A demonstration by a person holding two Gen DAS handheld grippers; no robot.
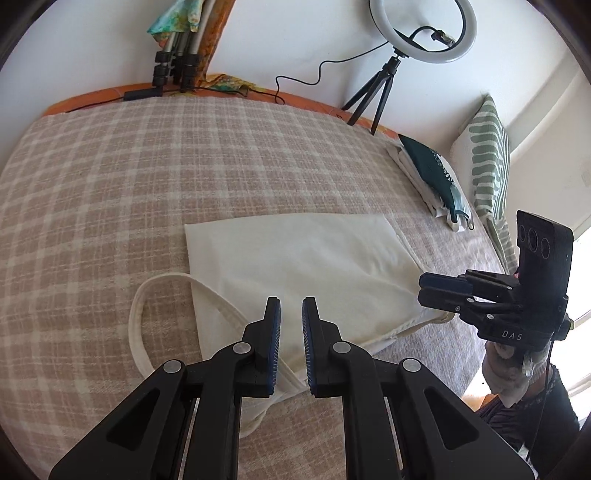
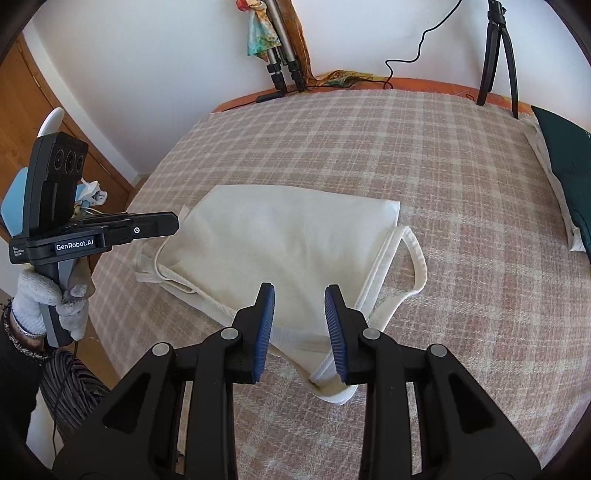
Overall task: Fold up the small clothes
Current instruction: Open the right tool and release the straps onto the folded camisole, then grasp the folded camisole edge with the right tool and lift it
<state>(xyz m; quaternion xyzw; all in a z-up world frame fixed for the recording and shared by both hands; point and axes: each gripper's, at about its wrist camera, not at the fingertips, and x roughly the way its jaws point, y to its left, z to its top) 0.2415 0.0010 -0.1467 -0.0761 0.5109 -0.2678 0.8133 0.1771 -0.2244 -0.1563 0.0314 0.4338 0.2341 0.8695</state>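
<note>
A cream sleeveless top (image 1: 295, 266) lies folded flat on the checked bedspread (image 1: 147, 166); its trimmed strap loop (image 1: 147, 295) sticks out at one side. My left gripper (image 1: 291, 306) hovers just above its near edge, jaws a little apart and empty. In the right wrist view the same top (image 2: 280, 243) lies ahead with a strap loop (image 2: 413, 266) at its right. My right gripper (image 2: 300, 295) is open and empty over the top's near hem. Each gripper shows in the other's view: the right one (image 1: 439, 291) at the top's far corner, the left one (image 2: 162, 225) at its left edge.
A stack of folded clothes with a dark green one on top (image 1: 432, 173) lies at the bed's edge by a striped pillow (image 1: 487, 155). A ring light on a tripod (image 1: 421, 33) and tripod legs (image 1: 177, 70) stand along the wall. A wooden door (image 2: 55, 140) is beyond the bed.
</note>
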